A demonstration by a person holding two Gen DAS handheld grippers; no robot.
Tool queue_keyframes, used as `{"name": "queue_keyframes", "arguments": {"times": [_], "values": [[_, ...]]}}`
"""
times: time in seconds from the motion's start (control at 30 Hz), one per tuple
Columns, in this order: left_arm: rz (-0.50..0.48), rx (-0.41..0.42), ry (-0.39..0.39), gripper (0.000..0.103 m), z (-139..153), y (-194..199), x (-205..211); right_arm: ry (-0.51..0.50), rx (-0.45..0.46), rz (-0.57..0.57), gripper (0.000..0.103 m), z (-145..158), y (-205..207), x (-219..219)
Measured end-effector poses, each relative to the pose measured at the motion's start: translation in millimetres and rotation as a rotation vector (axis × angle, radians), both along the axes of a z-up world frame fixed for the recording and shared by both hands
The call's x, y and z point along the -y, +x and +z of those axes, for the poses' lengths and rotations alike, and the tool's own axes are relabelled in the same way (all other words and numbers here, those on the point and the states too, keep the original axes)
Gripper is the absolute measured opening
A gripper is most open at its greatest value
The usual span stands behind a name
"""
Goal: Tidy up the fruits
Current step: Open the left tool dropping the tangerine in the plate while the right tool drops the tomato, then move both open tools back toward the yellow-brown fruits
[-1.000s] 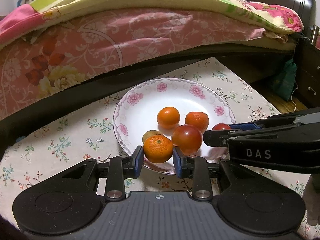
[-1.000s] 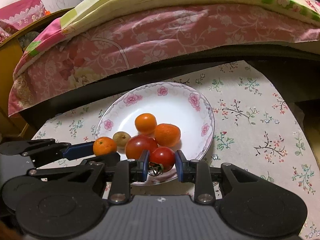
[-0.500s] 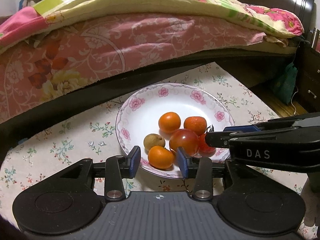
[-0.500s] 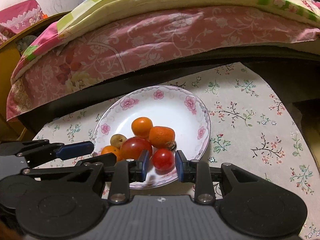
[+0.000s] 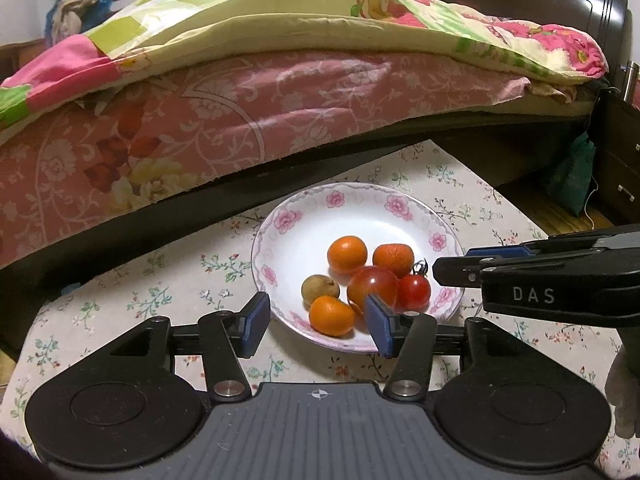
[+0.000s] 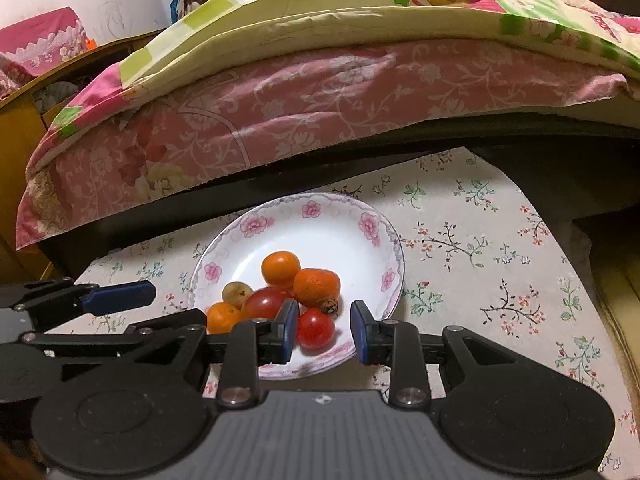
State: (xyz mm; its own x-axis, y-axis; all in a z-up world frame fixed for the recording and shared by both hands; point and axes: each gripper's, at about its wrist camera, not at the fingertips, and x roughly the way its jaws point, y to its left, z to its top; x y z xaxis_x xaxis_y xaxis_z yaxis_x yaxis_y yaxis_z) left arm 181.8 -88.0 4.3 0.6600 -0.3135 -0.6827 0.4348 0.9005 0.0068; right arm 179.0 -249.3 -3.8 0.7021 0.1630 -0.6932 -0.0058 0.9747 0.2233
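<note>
1. Plate (image 5: 360, 216), white with pink flowers on the rim, sits on a flowered tablecloth (image 5: 160, 288). It is centre frame in both wrist views. A bed with a pink cover (image 5: 240, 120) fills the upper half of each view.
2. All the fruit lies in the near half of the plate, bunched together:
   - Two oranges side by side at the back, the left one (image 5: 347, 254) and the right one (image 5: 393, 260).
   - A large tomato (image 5: 372, 284) just in front of them.
   - A small red tomato (image 5: 414, 292) touching the large tomato's right side.
   - A small brown fruit (image 5: 320, 289) to the left of the large tomato.
   - A third orange (image 5: 331, 316) closest to the plate's near rim.
3. Left gripper (image 5: 318, 322): jaws are opening and stand at a moderate width.
   - The near orange shows in the gap and rests on the plate, with clear space to each blue pad. Nothing is held.
   - The right-hand pad overlaps the large tomato in the picture; I cannot tell whether they touch.
4. Right gripper (image 6: 324, 330): jaws are narrow but apart.
   - The small tomato (image 6: 316, 328) shows between them and lies on the plate.
   - It sits close against the left pad, with a visible gap to the right pad, so it is not clamped.
5. In the left wrist view the right gripper (image 5: 440, 272) enters from the right edge, with its tips over the plate's right rim just beside the small tomato.
6. In the right wrist view the left gripper (image 6: 120, 298) enters from the left edge, with one blue pad over the cloth just short of the plate rim (image 6: 320, 198).
</note>
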Motion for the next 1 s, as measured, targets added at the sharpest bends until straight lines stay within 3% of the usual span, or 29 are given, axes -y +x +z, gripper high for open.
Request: {"name": "queue_keyframes", "arguments": {"times": [0.47,0.73,1.0], "values": [[-0.021,-0.054,-0.001,0.062,-1,-45,-16,-0.058,-0.080,0.062,0.028,-12,-39,-9],[-0.080,-0.114,0.020,0.063,-21,-73,-8,-0.074,-0.131,0.081,0.028,-19,-69,-9],[-0.092,-0.142,0.022,0.061,-41,-71,0,-0.044,-0.138,0.079,0.029,-17,-73,-6]]}}
